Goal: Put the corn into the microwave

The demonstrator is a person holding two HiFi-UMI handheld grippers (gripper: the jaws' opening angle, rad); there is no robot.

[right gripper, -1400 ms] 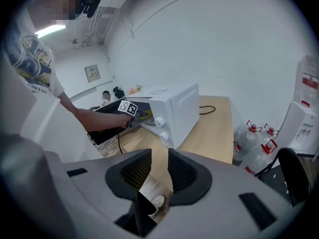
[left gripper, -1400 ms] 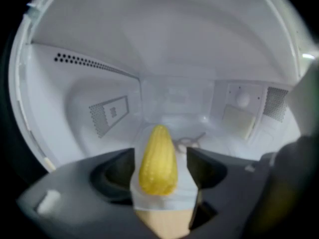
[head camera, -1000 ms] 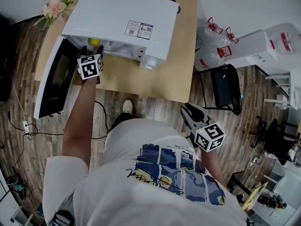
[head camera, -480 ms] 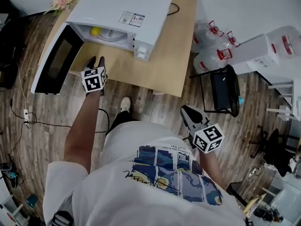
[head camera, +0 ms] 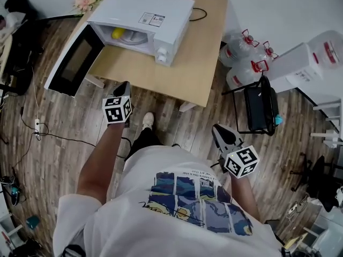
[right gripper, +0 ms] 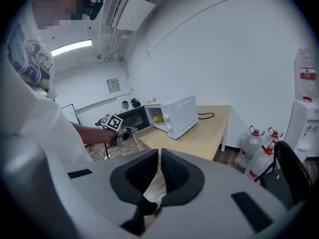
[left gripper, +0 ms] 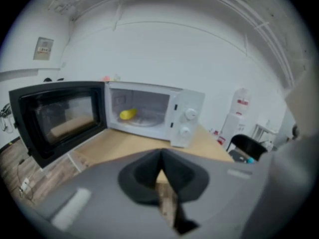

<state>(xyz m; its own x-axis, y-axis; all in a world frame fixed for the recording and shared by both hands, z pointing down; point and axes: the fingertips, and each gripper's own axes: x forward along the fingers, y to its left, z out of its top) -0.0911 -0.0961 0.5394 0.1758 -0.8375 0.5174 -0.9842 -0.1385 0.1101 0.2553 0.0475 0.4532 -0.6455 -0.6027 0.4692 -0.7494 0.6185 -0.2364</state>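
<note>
The yellow corn (head camera: 118, 33) lies inside the white microwave (head camera: 144, 12) on the wooden table (head camera: 177, 74). Its black door (head camera: 75, 60) hangs wide open to the left. My left gripper (head camera: 124, 85) is off the table's near edge, over the floor, shut and empty. In the left gripper view the shut jaws (left gripper: 160, 156) face the open microwave (left gripper: 184, 118) with the corn (left gripper: 127, 114) on its glass plate. My right gripper (head camera: 218, 130) is held low at my right side, shut on nothing. The right gripper view (right gripper: 159, 156) shows the microwave (right gripper: 179, 114) and the left gripper (right gripper: 124, 130).
Two water bottles (head camera: 244, 63) and a black chair (head camera: 260, 103) stand right of the table, with a white dispenser (head camera: 311, 58) beyond. Flowers (head camera: 86, 1) sit at the table's far left corner. Cables (head camera: 32, 130) run over the wooden floor at the left.
The left gripper has drawn back from the microwave's mouth to beyond the table edge, leaving the corn inside. The right gripper has shifted a little with the body.
</note>
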